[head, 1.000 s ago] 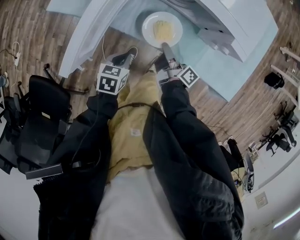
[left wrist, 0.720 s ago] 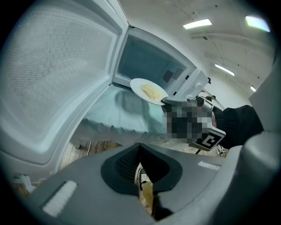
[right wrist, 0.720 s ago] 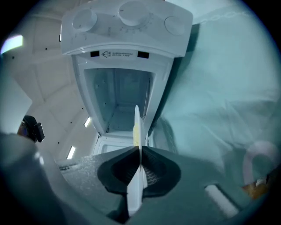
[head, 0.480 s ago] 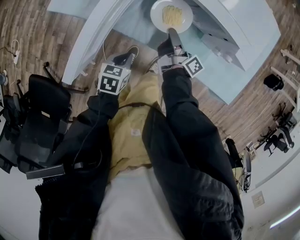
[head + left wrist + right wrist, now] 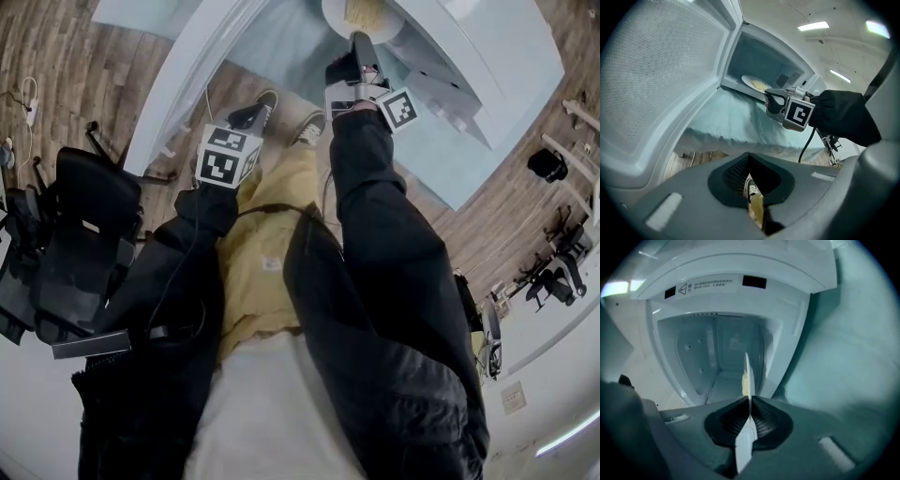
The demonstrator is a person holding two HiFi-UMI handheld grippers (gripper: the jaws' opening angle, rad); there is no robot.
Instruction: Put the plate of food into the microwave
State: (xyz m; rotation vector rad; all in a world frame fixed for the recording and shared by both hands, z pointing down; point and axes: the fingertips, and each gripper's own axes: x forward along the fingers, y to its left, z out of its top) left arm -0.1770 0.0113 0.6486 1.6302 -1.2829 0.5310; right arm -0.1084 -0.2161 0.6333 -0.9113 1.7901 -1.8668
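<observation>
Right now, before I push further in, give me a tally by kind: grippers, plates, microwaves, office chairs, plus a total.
Grippers: 2, the left gripper and the right gripper
Plates: 1, the plate with food, clamped in the right gripper
Microwaves: 1, the microwave, door open
Office chairs: 1, the office chair
Total: 5

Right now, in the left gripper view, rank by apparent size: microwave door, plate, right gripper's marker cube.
1. microwave door, by far.
2. marker cube.
3. plate, farther off and foreshortened, so only apparently smaller.
</observation>
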